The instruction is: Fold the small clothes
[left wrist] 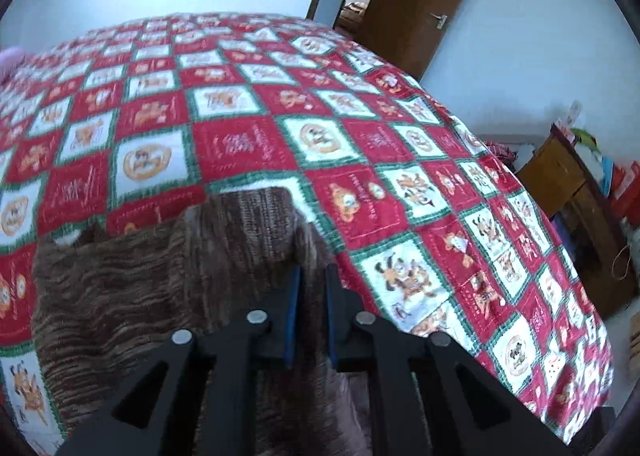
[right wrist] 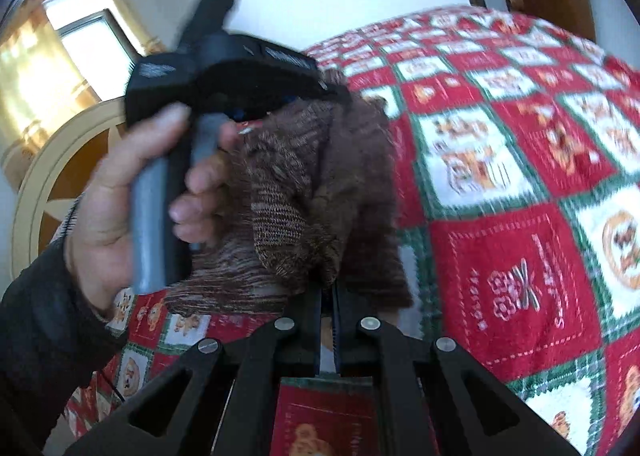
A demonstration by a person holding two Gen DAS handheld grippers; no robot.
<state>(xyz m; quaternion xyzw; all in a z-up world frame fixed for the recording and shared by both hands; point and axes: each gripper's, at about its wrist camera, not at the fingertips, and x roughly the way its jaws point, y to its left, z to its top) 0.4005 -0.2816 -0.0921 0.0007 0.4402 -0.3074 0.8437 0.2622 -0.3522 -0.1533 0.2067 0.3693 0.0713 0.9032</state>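
Note:
A brown striped knit garment hangs bunched just above the red, white and green checked bedspread. My left gripper has its blue pads closed on a fold of the knit's upper edge. In the right wrist view the knit droops in folds between both grippers. My right gripper is shut on its lower fold. A person's hand in a dark sleeve grips the left gripper's handle at the left, close to the fabric. The left gripper's fingertips are hidden by cloth there.
The bedspread fills most of both views. An open brown door stands behind the bed. A wooden cabinet with clutter sits to the right. A bright window with curtains and a round cream-framed headboard lie left.

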